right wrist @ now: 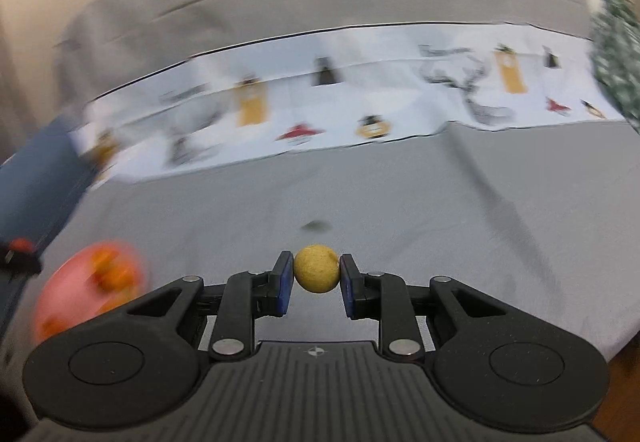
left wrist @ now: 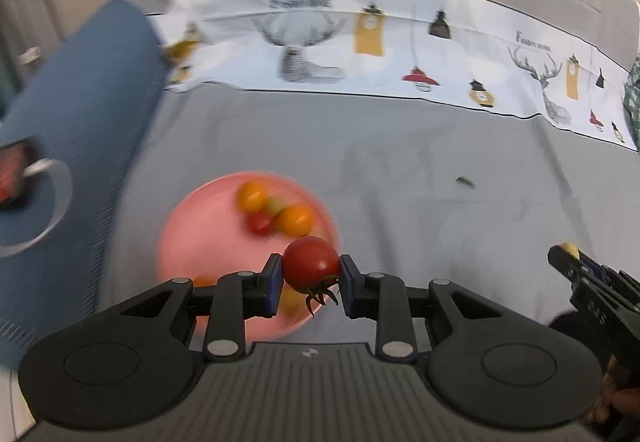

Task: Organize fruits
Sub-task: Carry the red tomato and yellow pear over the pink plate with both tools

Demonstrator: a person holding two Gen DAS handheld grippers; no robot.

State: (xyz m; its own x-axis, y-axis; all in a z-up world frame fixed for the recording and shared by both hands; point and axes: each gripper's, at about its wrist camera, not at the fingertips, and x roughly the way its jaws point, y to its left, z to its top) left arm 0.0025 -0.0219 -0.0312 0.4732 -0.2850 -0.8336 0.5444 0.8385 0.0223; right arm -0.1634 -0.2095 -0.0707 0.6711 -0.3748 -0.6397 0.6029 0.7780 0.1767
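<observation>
Your left gripper is clamped on a red tomato; both pads press its sides, and its green stem hangs toward the camera. The tomato sits in the air over the near edge of the pink plate, not touching it.

The plate lies on the grey cloth. On it: two orange tomatoes, a small red one and a greenish one, bunched at the far side of the plate. More fruit shows at the plate's near side, partly hidden behind the left gripper's fingers; its kind cannot be told.

Your right gripper is closed on a yellow ball-shaped fruit, pads tight on both sides. It is held above the cloth, well to the right of the plate. In the left wrist view the same gripper shows at the right edge with the yellow fruit at its tip.

A small dark scrap lies on the cloth, right of the plate and beyond it. A printed white cloth strip runs across well behind the plate. A blue surface lies left of the plate. The right wrist view is blurred.
</observation>
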